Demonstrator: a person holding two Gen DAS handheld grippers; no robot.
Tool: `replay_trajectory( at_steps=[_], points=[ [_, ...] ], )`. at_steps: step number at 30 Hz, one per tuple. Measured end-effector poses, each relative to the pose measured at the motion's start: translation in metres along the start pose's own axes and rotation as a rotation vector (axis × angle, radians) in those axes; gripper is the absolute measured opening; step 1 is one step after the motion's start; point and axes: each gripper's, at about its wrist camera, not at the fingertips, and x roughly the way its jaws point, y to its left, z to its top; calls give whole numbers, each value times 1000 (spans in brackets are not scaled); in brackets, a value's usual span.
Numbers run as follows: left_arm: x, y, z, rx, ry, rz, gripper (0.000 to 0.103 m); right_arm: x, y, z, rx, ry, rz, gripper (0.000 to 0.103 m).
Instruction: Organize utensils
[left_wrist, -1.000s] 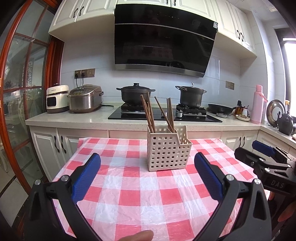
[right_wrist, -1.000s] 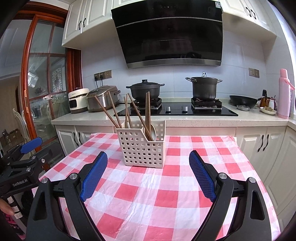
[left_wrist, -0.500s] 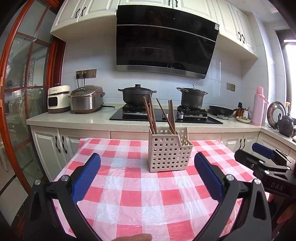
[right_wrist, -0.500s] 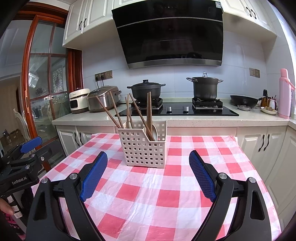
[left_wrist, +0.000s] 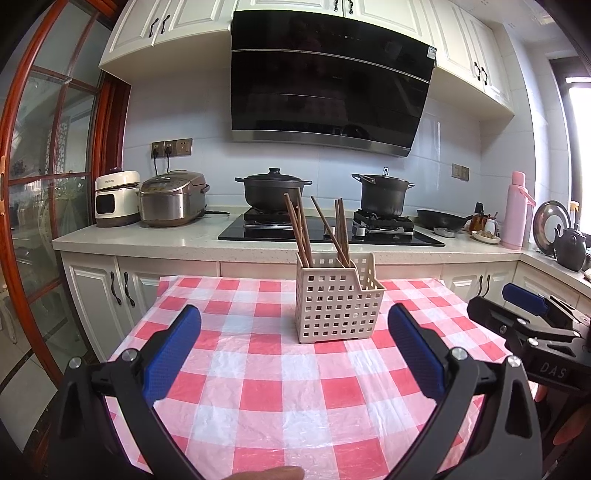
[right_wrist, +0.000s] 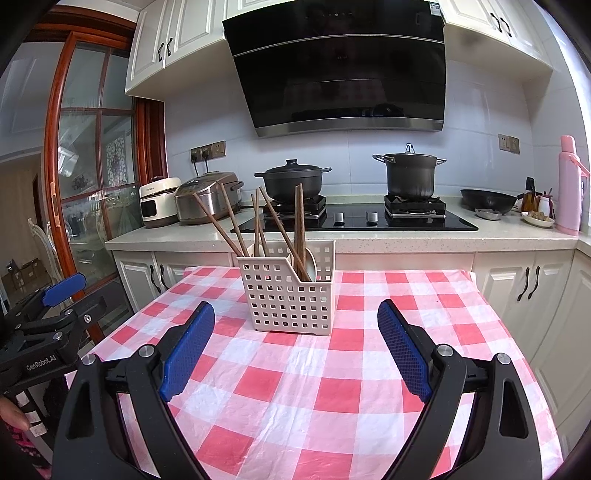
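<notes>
A beige perforated utensil caddy (left_wrist: 336, 301) stands on the red-and-white checked tablecloth (left_wrist: 280, 384); it also shows in the right wrist view (right_wrist: 290, 291). Several brown wooden chopsticks (left_wrist: 301, 229) lean in it, seen in the right wrist view too (right_wrist: 280, 225), with a white spoon (right_wrist: 309, 264) among them. My left gripper (left_wrist: 293, 347) is open and empty, short of the caddy. My right gripper (right_wrist: 295, 345) is open and empty, also short of it. Each gripper shows at the other view's edge.
Behind the table runs a counter with a black hob (left_wrist: 328, 230), two dark pots (left_wrist: 275, 188), two rice cookers (left_wrist: 171, 197), a frying pan (right_wrist: 487, 199) and a pink flask (right_wrist: 569, 184). White cabinets (right_wrist: 524, 284) stand below. A wood-framed glass door (right_wrist: 92, 177) is at the left.
Both views have tilted up a little, so the caddy sits lower in frame. Both grippers stay open and empty.
</notes>
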Motion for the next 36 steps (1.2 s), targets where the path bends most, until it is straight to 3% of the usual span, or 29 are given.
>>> replay_trajectory(
  at_steps=[36],
  points=[
    [-6,-7,-1,22,-19,10,98,-10,-2,-1,12,-14,-1,84]
  ],
)
